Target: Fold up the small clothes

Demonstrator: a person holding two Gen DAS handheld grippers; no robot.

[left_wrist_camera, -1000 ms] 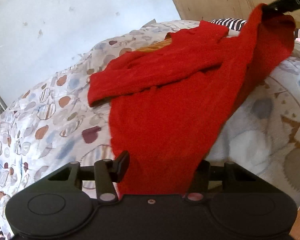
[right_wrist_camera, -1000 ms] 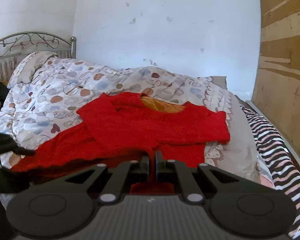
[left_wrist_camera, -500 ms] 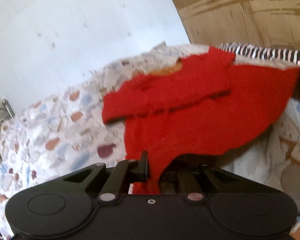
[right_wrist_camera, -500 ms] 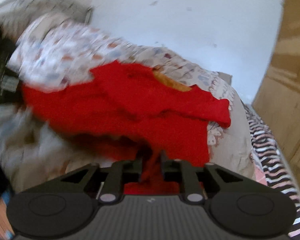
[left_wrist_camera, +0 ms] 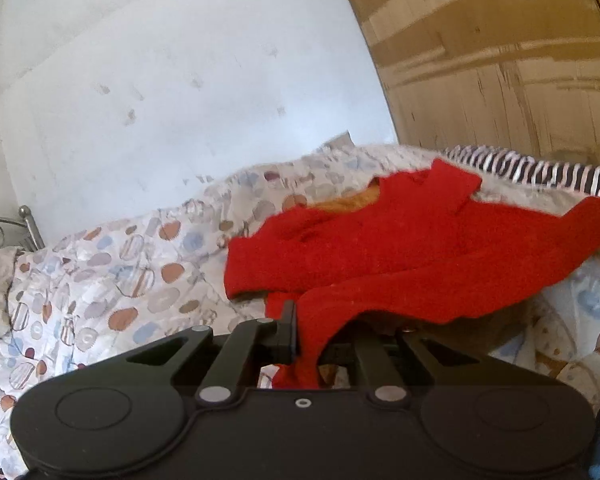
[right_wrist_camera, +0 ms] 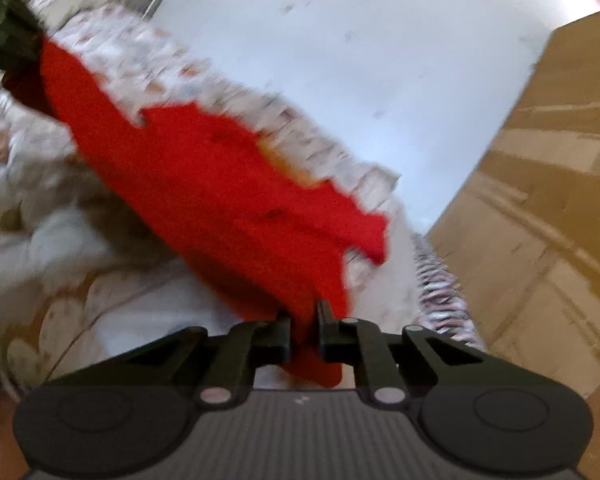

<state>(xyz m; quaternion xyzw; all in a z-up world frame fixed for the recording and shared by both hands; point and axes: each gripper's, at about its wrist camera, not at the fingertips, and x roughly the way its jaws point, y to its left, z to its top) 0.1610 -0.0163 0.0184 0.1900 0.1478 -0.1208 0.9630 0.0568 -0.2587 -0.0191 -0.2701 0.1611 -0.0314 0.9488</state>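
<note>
So, both grippers pinching the red sweater

left gripper and right gripper each clamped on its hem above the patterned quilt.

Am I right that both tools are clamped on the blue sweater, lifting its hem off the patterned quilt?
Not quite: the sweater is red, not blue, as the left wrist view shows. Otherwise yes: the left tool and right tool each grip its hem, raised above the patterned quilt.
</note>
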